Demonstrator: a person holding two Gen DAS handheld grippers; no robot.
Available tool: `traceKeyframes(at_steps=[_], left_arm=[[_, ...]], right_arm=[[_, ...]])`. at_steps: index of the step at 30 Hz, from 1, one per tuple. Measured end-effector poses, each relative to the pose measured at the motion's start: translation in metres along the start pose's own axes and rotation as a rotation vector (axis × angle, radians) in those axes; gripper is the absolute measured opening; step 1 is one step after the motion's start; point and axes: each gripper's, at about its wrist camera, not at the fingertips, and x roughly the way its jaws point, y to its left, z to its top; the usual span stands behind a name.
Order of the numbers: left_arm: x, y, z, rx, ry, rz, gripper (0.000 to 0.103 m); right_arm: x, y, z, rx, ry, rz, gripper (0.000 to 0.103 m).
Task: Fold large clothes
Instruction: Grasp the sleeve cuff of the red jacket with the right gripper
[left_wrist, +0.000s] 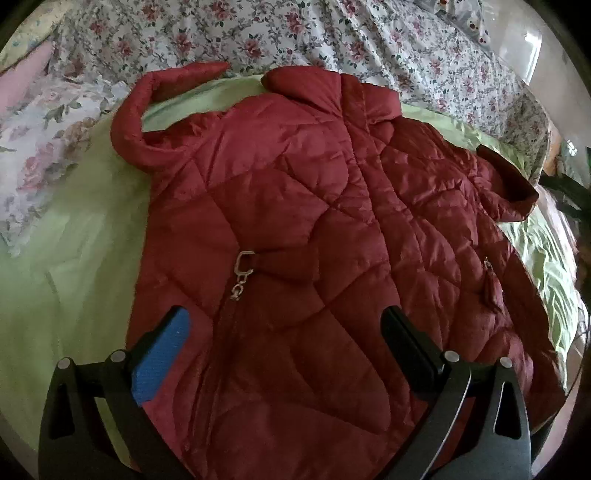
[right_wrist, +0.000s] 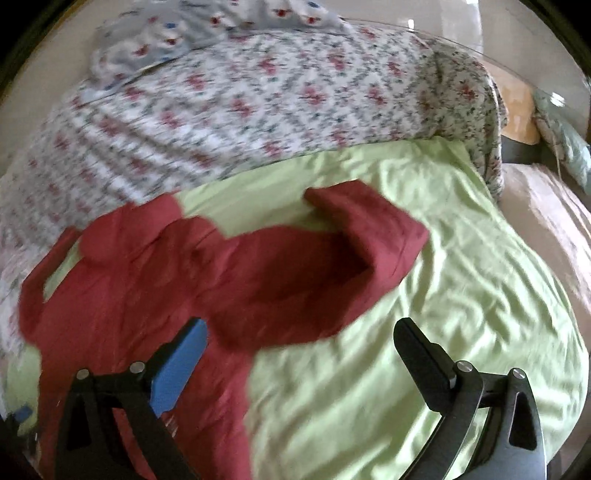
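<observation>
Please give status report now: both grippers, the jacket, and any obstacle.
Left gripper open, above red jacket, holding nothing. Right gripper open, empty, near the sleeve. Jacket spread on green sheet, unfolded. No obstacle seen.

Both rigs look the same: the matte black left gripper (left_wrist: 286, 325) and its twin right gripper (right_wrist: 301, 338) each have cut-out linkage arms, shiny silver pivot pins, one bright blue textured pad and one plain black finger.
</observation>
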Motion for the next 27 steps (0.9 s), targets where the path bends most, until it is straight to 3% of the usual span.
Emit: traceKeyframes(at_steps=[7,9,12,13,20,27], left_arm=[[0.017,0.004,0.012,-0.041,0.035,-0.048,0.103],[0.017,0.003,0.016,-0.037,0.01,-0.034,0.103],[0.023,0.005,0.021,-0.055,0.025,-0.046,0.103],[0.024,0.006,0.021,-0.063,0.029,-0.049,0.103],[0.032,0.012,0.024,-0.095,0.036,-0.072,0.103],[0.035,0.016,0.022,-0.118,0.058,-0.094,0.103]], right_arm=[[0.072,-0.018,0.043,-0.047,0.055,-0.163,0.09],[0.097,-0.022,0.051,-0.06,0.088,-0.203,0.086],[0.127,-0.033,0.056,-0.057,0.139,-0.27,0.071],[0.134,-0.039,0.056,-0.039,0.153,-0.276,0.06],[0.115,-0.037,0.059,-0.003,0.107,-0.196,0.022],[0.063,0.018,0.046,-0.049,0.022,0.047,0.02]])
